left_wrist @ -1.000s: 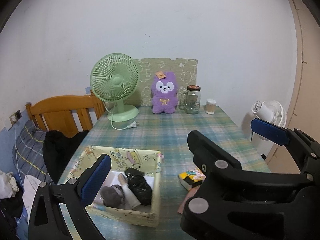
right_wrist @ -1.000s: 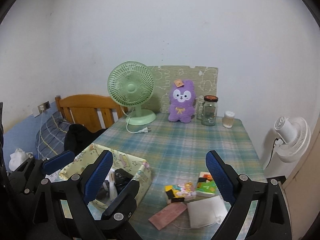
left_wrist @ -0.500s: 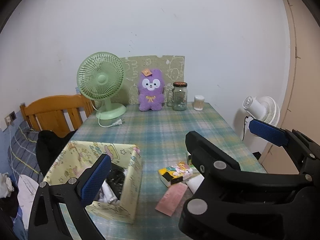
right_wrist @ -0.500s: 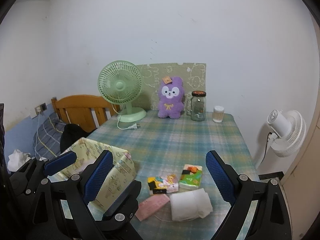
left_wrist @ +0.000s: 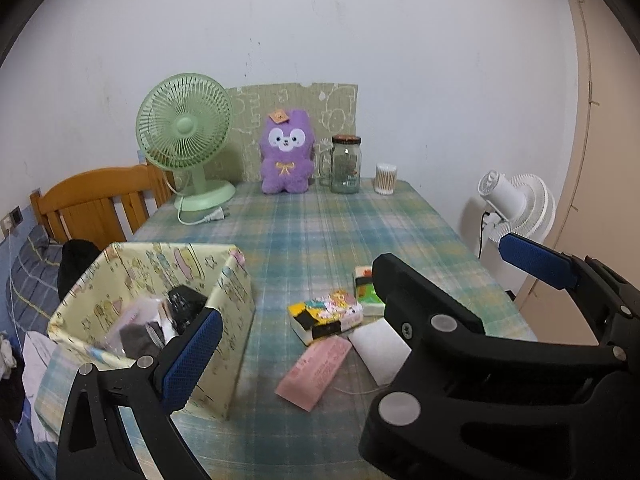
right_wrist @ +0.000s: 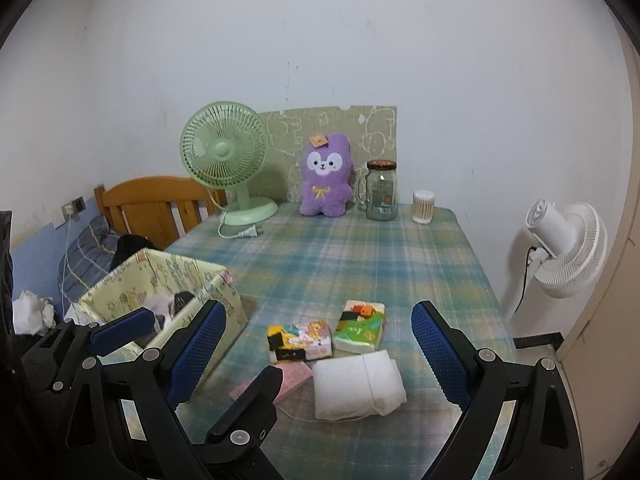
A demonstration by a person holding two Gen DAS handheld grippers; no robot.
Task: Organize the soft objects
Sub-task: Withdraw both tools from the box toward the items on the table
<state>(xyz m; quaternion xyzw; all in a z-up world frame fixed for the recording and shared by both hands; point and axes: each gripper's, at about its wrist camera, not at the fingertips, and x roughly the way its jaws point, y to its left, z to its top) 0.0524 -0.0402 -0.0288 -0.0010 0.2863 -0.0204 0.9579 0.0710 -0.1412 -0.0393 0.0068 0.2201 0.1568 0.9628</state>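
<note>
Counter [right_wrist: 360,264]: covered in plaid cloth, back edge against the white wall, right edge open to the floor. Wooden bed frame [right_wrist: 148,204] beside the left edge, with a striped pillow [right_wrist: 86,256] below it. White standing fan [right_wrist: 568,248] on the floor past the right edge, well apart from the task items.

Back row, left to right: green desk fan [right_wrist: 224,152] with loose plug [right_wrist: 246,233] on the cloth, purple plush toy [right_wrist: 326,178] leaning on a patterned board [right_wrist: 372,132], glass jar [right_wrist: 381,192], cotton swab container [right_wrist: 423,207]. Wide bare cloth between this row and the near items.

Patterned fabric bin [left_wrist: 160,272]: near left corner, open top, holding dark and pale soft items [left_wrist: 168,316]. Stands just left of the near cluster, apart from it.

Near cluster, centre front: white folded cloth [right_wrist: 356,384] nearest, loose thread trailing at its front. Pink packet [left_wrist: 316,372] to its left, partly under the cartoon tissue pack [right_wrist: 300,340]. Green tissue pack [right_wrist: 360,326] touching the cartoon pack on the right.

Left gripper [left_wrist: 360,304]: spread wide, nothing between the pads, left finger [left_wrist: 192,356] in front of the bin wall.

Right gripper [right_wrist: 316,356]: spread wide, empty, raised above the counter and framing the cluster; no contact visible.
</note>
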